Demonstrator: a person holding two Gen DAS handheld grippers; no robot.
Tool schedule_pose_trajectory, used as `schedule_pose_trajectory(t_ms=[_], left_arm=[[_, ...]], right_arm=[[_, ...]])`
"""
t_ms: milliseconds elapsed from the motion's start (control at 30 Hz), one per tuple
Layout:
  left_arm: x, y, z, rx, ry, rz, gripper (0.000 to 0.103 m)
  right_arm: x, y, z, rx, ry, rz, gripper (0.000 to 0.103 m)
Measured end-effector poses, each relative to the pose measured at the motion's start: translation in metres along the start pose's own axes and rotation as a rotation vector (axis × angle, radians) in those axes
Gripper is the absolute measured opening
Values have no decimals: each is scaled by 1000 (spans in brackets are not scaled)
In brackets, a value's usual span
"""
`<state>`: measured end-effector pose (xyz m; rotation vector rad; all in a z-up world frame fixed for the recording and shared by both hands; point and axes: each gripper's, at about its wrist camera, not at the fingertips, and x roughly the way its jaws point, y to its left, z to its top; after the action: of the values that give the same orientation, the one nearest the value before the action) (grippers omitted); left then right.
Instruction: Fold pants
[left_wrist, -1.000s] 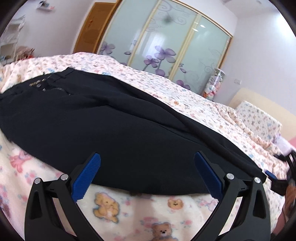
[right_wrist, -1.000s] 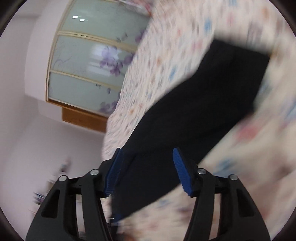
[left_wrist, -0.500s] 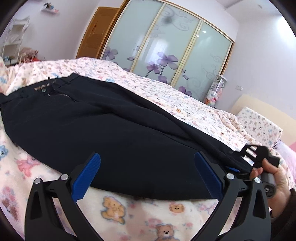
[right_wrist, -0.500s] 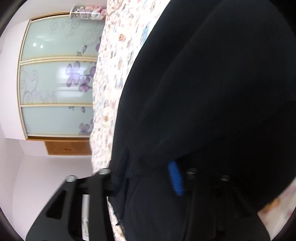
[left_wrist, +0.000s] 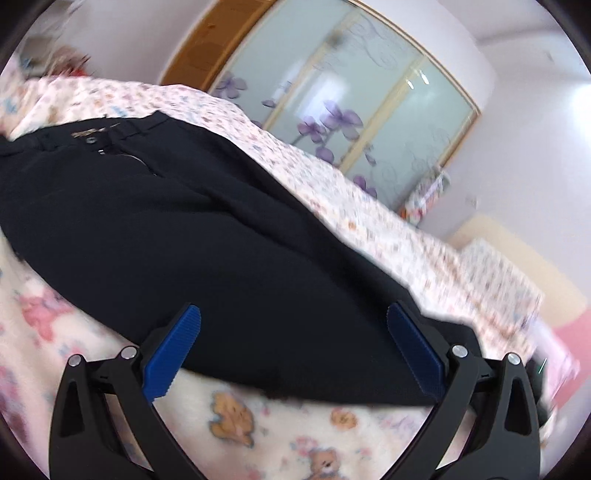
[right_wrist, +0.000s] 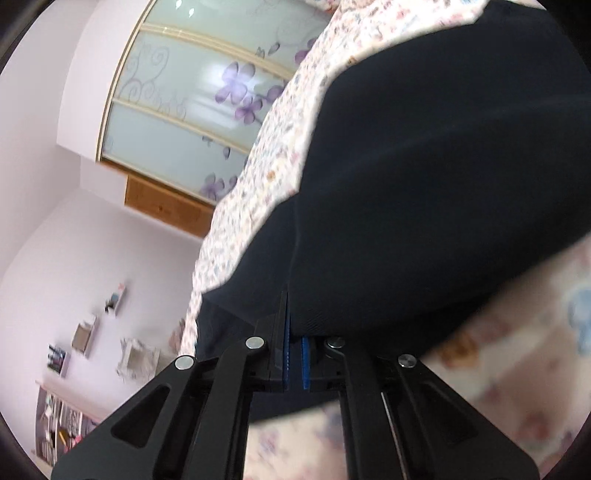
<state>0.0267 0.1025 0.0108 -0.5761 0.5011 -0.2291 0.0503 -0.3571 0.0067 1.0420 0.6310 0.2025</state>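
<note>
- My left gripper (left_wrist: 293, 332) stands wide open, both blue pads clear of cloth, over the near edge of the pants (left_wrist: 192, 229).
- My right gripper (right_wrist: 294, 345) is clamped on a fold of the pants (right_wrist: 443, 177), the cloth rising toward 1 o'clock.
- In the left view the pants lie flat on the bedspread (left_wrist: 240, 424), the waistband (left_wrist: 110, 133) at 10 o'clock.
- Beyond, the wardrobe (left_wrist: 369, 122) stands at 1 o'clock.

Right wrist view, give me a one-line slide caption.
Right claw shut on an edge of the black fabric pants lying on the teddy-bear-print bedspread.
</note>
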Motion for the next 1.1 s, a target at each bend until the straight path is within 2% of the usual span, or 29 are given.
schedule_pose_trajectory(t_ms=[100,200,300,367,433,500,567,633,700,767,900,967,1000,1033,1067,1100], left_arm=[[0,8,31,-61,-17,25,101],[19,8,74,-1,39,83,101],[57,3,116,67,116,128,101],[92,2,142,76,158,154,101],[131,9,164,27,206,191,101],[162,22,178,-66,243,202,101],[193,42,186,-228,252,143,101],[214,53,189,-316,238,106,100],[242,59,191,-340,259,145,98],[260,63,190,-335,274,190,81],[282,76,197,-370,243,262,63],[288,81,200,-365,228,295,41],[291,83,201,-356,231,302,34],[292,84,202,-352,232,288,13],[291,83,201,-343,228,289,8],[289,82,200,-332,217,304,8]], right_arm=[[2,-8,-1,-45,6,-1,5],[3,-6,2,-109,-20,47,5],[5,-12,9,-102,-26,115,5],[5,-20,3,-94,-21,144,5],[1,-24,2,-88,-19,164,5],[3,-27,2,-97,-15,176,5],[11,-28,4,-103,-8,174,5],[12,-30,5,-100,2,177,5],[9,-30,7,-99,13,175,5],[15,-30,10,-103,22,172,5],[22,-29,9,-100,30,181,5],[23,-29,8,-100,30,183,5],[24,-28,9,-99,30,184,5],[27,-23,9,-99,29,185,5],[25,-24,6,-99,29,186,5],[25,-25,7,-98,28,187,5]])
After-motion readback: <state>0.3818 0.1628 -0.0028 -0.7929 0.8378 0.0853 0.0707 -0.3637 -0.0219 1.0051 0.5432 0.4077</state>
